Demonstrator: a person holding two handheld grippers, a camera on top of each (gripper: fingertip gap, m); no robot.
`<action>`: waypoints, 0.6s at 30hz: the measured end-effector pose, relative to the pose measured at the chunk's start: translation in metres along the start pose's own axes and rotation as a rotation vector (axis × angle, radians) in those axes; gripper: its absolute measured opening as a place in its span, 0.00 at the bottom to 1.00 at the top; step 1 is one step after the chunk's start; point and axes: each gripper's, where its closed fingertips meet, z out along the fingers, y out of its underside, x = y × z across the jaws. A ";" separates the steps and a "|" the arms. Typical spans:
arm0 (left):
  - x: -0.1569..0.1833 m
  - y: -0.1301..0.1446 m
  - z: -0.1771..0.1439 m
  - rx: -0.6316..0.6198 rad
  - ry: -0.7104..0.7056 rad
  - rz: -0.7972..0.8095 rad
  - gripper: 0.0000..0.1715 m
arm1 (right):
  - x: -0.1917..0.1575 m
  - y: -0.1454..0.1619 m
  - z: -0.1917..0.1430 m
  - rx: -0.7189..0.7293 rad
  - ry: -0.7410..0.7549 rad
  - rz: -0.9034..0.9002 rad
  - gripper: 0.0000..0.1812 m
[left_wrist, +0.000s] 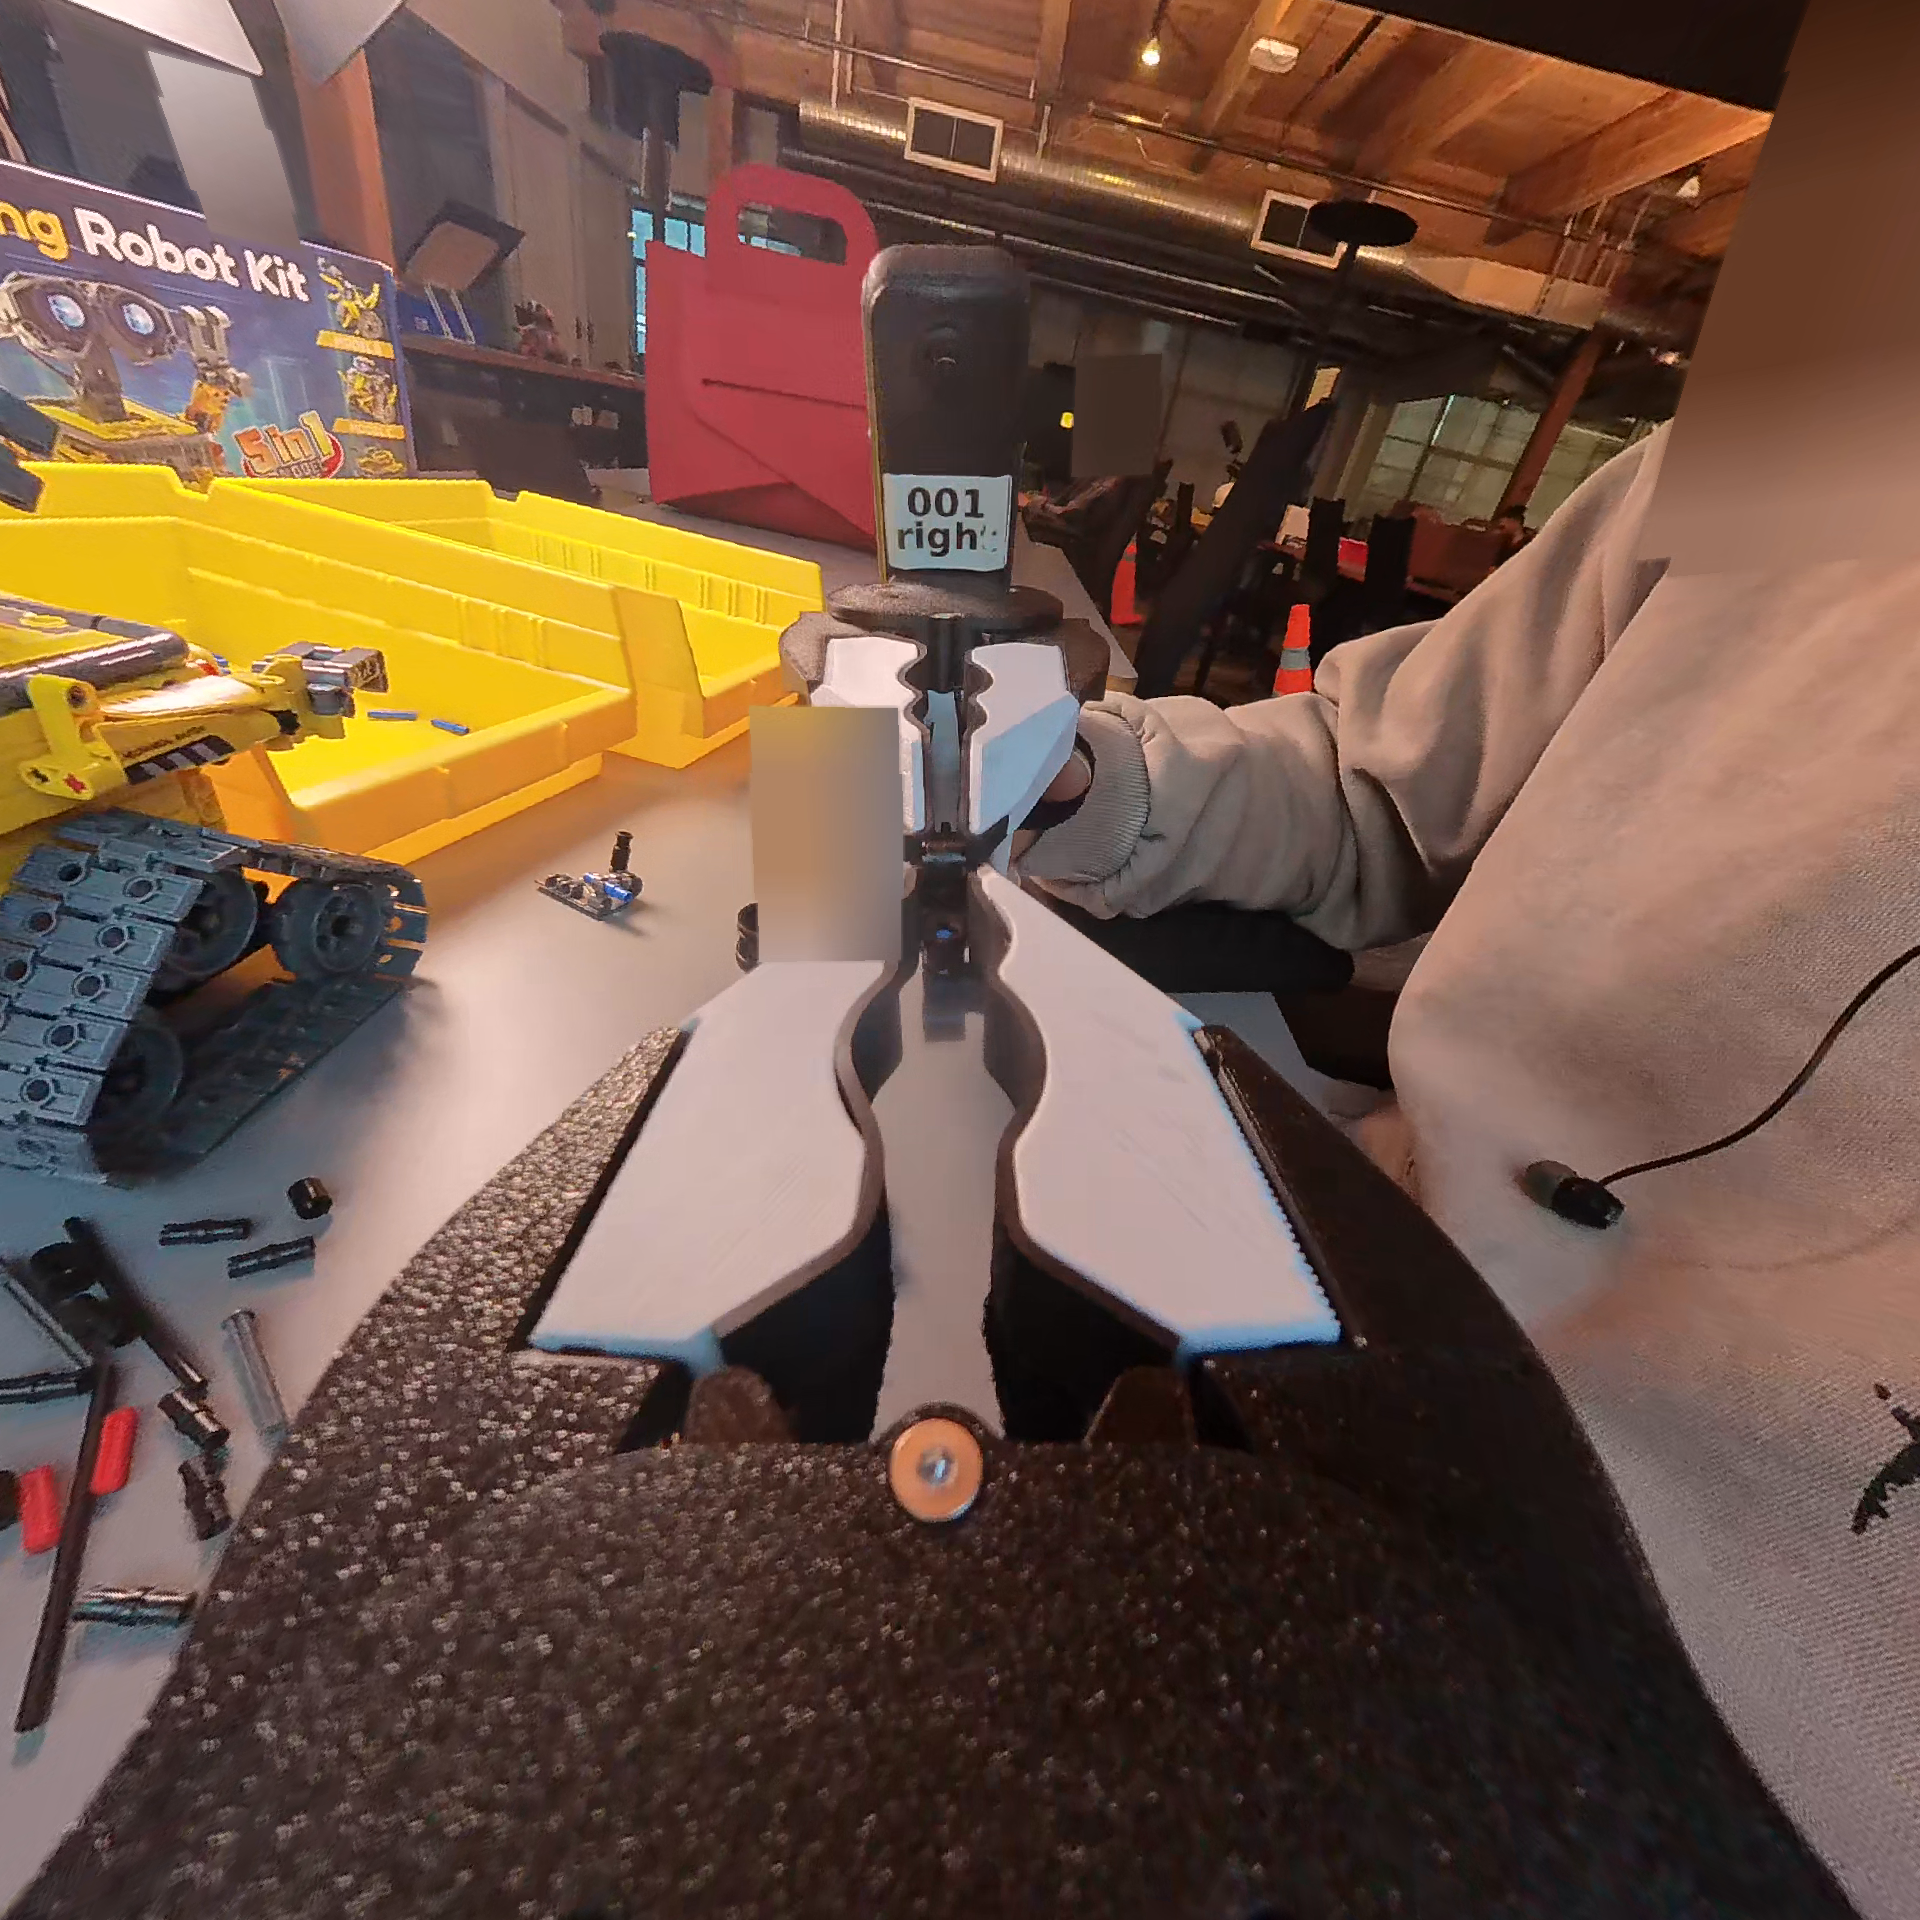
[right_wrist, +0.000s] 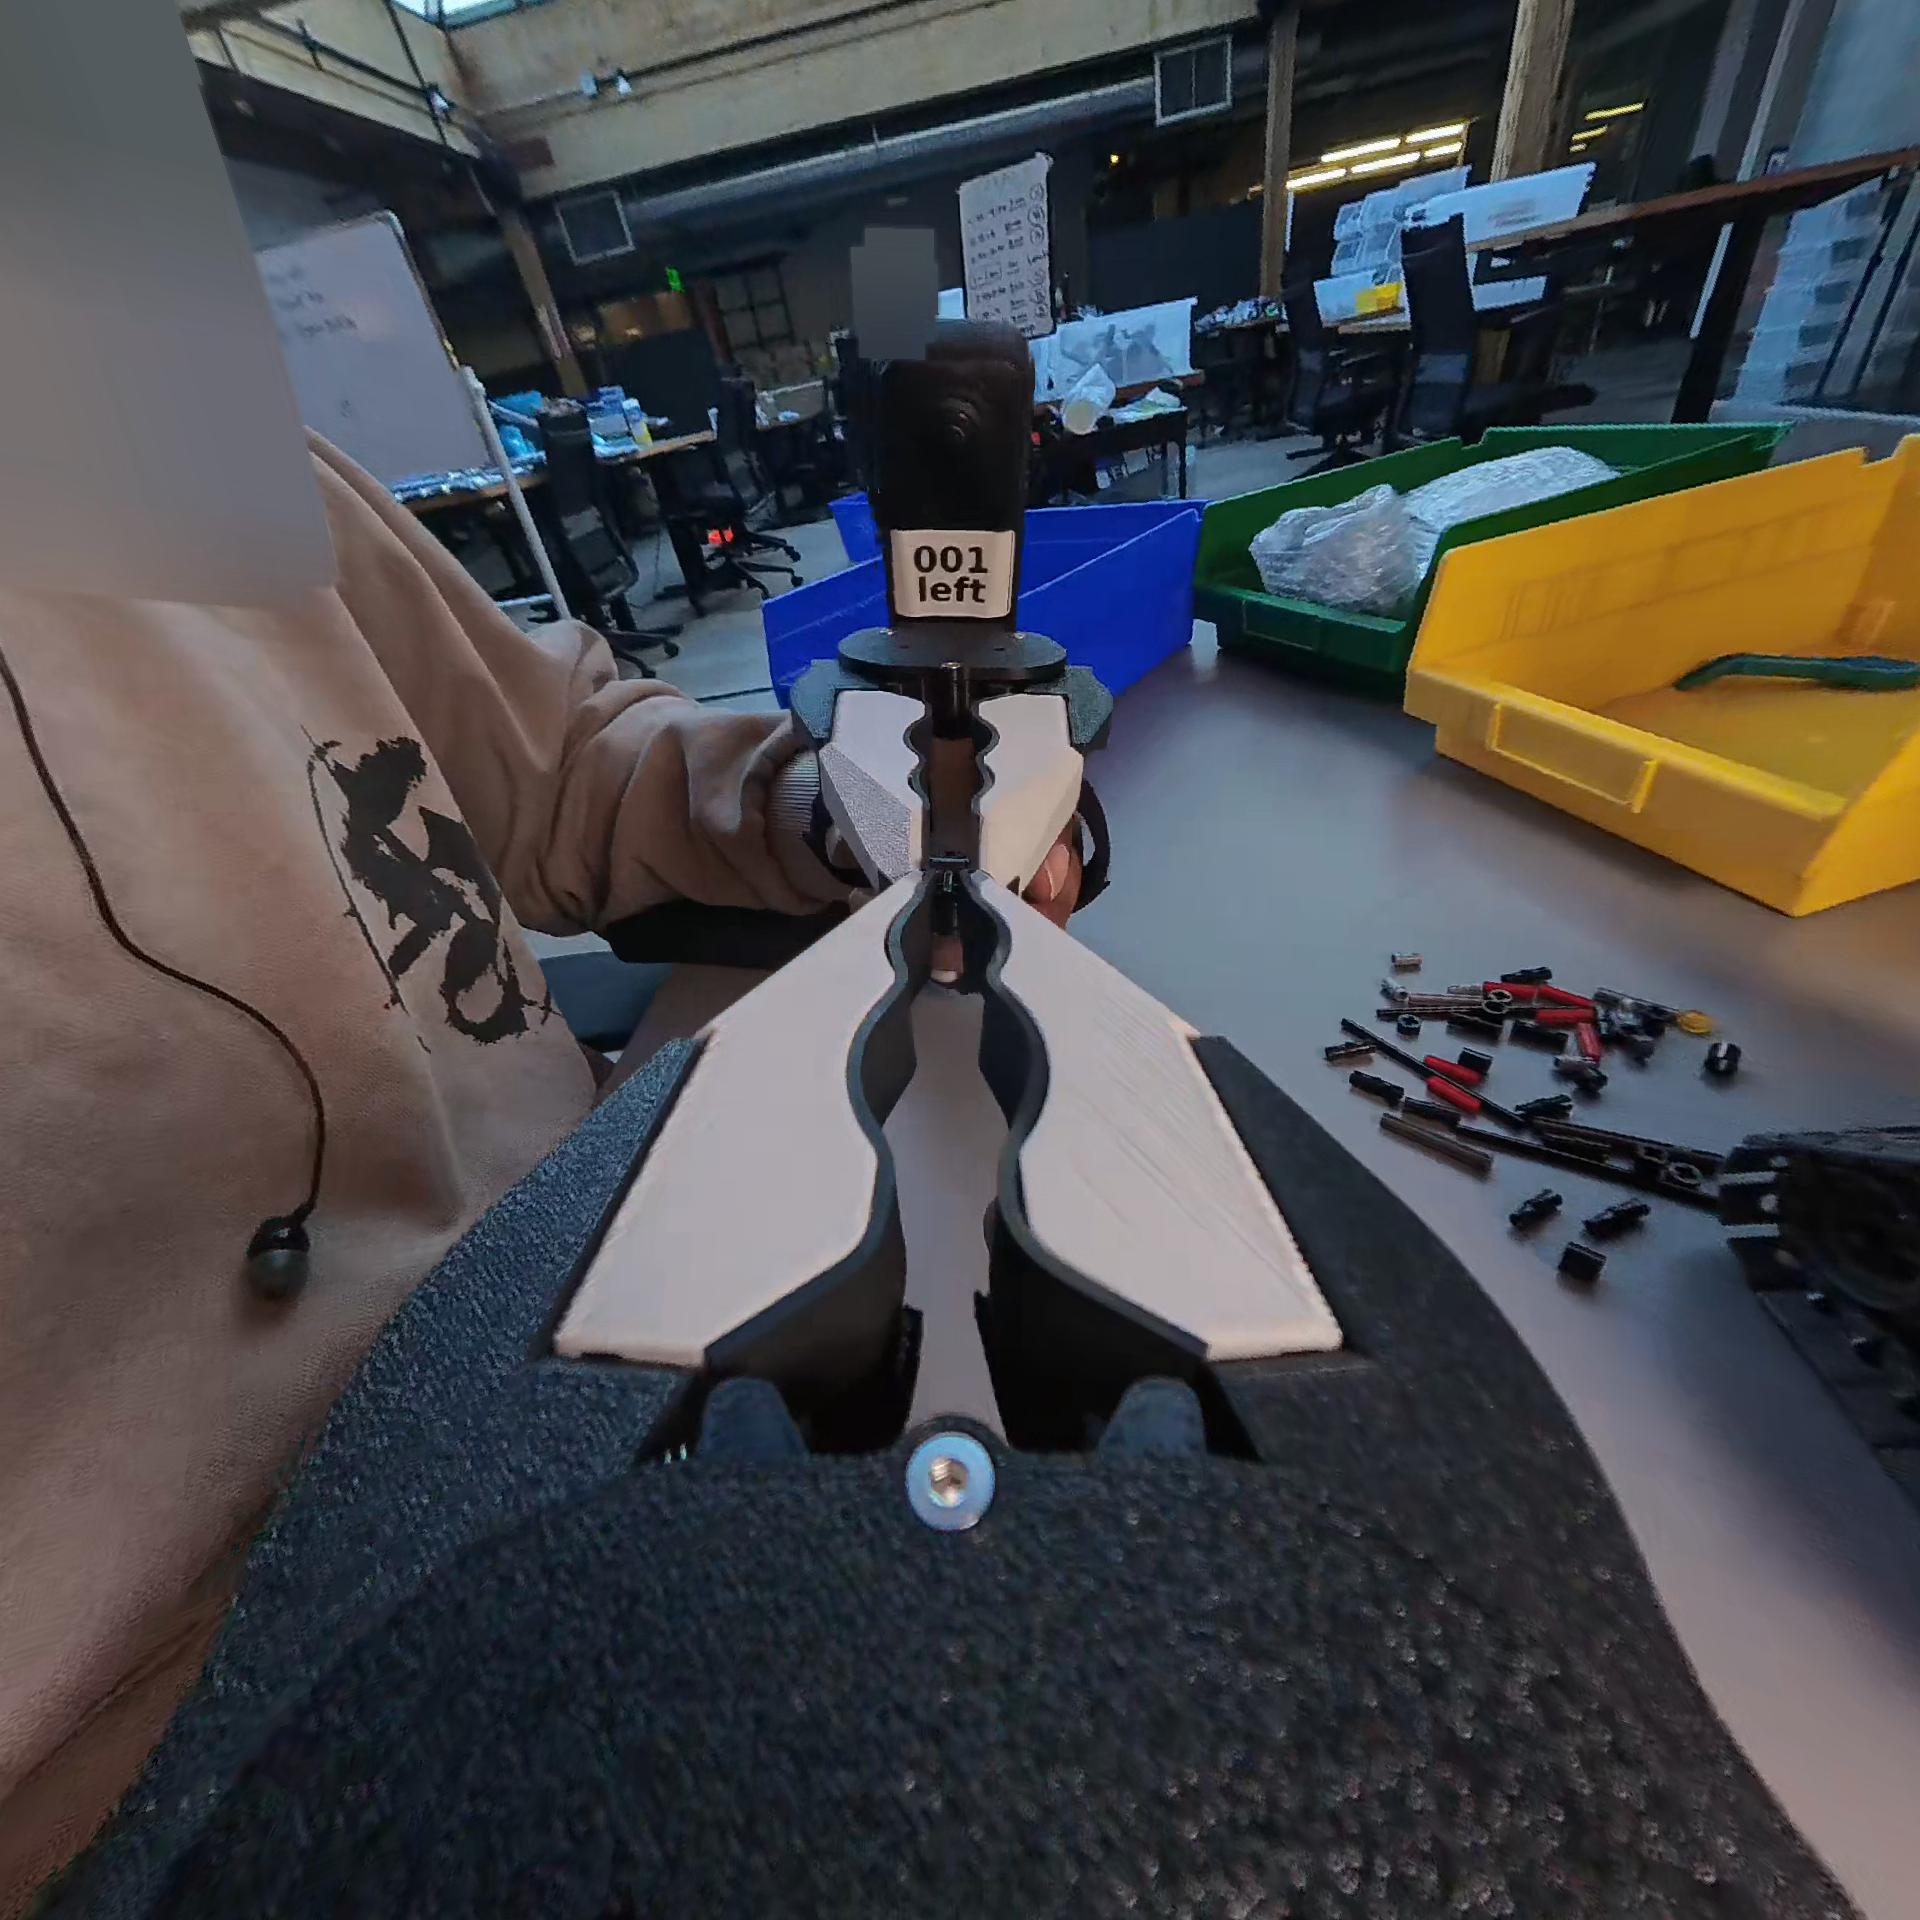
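Black pin (left_wrist: 940, 868) between both jaws

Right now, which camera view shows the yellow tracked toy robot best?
The left wrist view: the yellow tracked toy robot shows its body and grey treads at the left edge. The right wrist view shows only a dark tread corner.

Tracked toy vehicle (left_wrist: 156, 883) cut off at left edge.
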 end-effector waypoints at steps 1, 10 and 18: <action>0.000 -0.001 0.000 0.008 0.006 -0.014 0.05 | 0.000 -0.002 -0.001 0.014 0.003 -0.003 0.01; -0.011 0.004 0.000 -0.026 -0.010 -0.124 0.04 | 0.012 -0.002 -0.006 0.101 0.014 0.107 0.01; -0.009 0.015 0.000 -0.114 -0.017 -0.090 0.04 | 0.010 0.011 -0.003 -0.014 0.037 0.003 0.06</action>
